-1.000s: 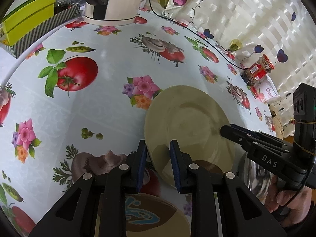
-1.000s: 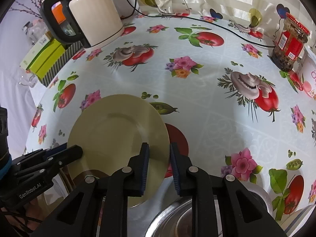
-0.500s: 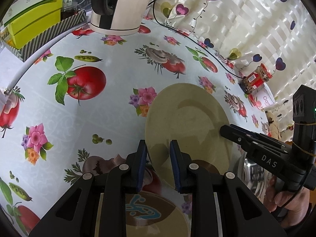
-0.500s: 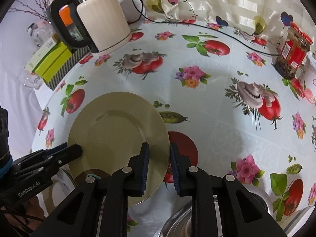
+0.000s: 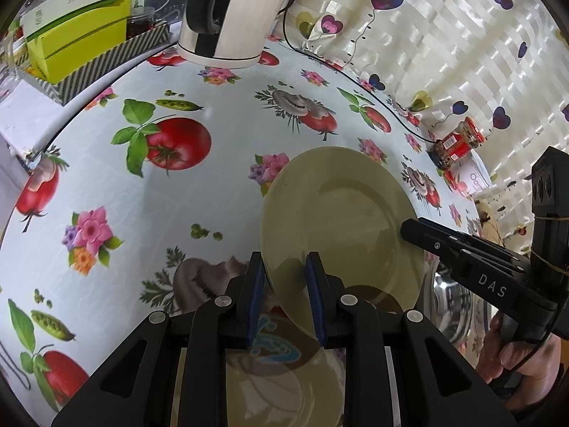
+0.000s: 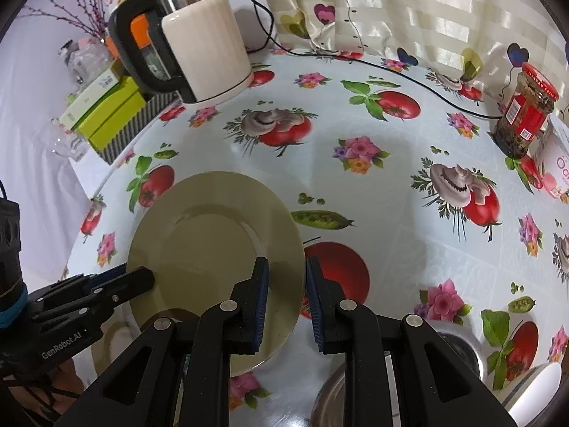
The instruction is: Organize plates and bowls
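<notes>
Above the tomato-and-flower tablecloth (image 5: 149,199), in your left wrist view, the pale yellow-green plate (image 5: 341,220) hangs clear of the table, tilted, with its near rim between the blue pads of your left gripper (image 5: 284,295), which is clamped on that rim. From the right your right gripper (image 5: 409,229) reaches in and bites the plate's opposite edge, your hand (image 5: 522,356) visible on its handle. Beneath the plate lie a tan dish with a blue motif (image 5: 274,348) and, further right, a shiny steel bowl (image 5: 451,306). At the far side of the table stand a cream electric kettle (image 5: 234,14), a lime-green box (image 5: 78,46) in a striped tray, and a red-lidded jar (image 5: 458,142) near the heart-print curtain (image 5: 444,35).

In your right wrist view, the same plate (image 6: 213,249) sits at lower left, its right rim pinched between the right gripper's (image 6: 286,299) pads, so that gripper is clenched on it too. The left gripper (image 6: 147,277) comes in from the left edge, gripping the plate's near-left rim. The steel bowl (image 6: 338,391) shows under the right finger. The kettle (image 6: 199,49), green box (image 6: 110,114), jar (image 6: 526,114) and a black cable (image 6: 409,74) ring the far edge of the cloth (image 6: 373,192).
</notes>
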`<state>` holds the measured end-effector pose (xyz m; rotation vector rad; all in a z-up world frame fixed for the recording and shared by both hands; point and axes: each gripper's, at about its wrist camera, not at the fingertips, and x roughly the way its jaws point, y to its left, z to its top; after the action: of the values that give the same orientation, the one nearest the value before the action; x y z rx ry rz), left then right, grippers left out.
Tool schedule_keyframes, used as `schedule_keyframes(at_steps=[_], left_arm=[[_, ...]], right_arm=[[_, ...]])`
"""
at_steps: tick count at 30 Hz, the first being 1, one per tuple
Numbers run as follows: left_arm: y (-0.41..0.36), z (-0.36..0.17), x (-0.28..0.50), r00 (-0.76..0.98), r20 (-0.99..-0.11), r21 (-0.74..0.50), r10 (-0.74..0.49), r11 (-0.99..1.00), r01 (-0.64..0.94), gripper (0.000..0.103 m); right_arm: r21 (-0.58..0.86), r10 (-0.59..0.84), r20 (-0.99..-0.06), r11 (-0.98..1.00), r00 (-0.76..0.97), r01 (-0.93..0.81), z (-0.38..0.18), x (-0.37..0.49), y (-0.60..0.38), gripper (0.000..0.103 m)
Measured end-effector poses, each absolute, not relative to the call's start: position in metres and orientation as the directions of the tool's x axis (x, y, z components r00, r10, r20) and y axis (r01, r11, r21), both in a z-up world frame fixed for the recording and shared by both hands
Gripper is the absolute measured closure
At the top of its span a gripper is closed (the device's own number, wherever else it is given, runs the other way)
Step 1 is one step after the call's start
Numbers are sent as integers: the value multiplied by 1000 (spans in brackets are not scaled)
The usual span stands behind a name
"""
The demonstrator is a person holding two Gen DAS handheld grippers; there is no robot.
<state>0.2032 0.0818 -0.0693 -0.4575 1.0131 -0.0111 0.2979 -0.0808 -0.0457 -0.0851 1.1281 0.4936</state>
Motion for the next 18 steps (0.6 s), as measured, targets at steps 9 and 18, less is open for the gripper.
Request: schedule_keyframes(at_steps=[9,18], left_arm=[[90,-64,179,541,-818,-360,-197,908,-213,78],[99,-64,151,542,-821,-351,-179,907,-232,78]], right_arm=[[183,343,-880,882,328,-434,-41,275,-71,82],[180,346,-884,873,314,-453,-42,249,-58,82]])
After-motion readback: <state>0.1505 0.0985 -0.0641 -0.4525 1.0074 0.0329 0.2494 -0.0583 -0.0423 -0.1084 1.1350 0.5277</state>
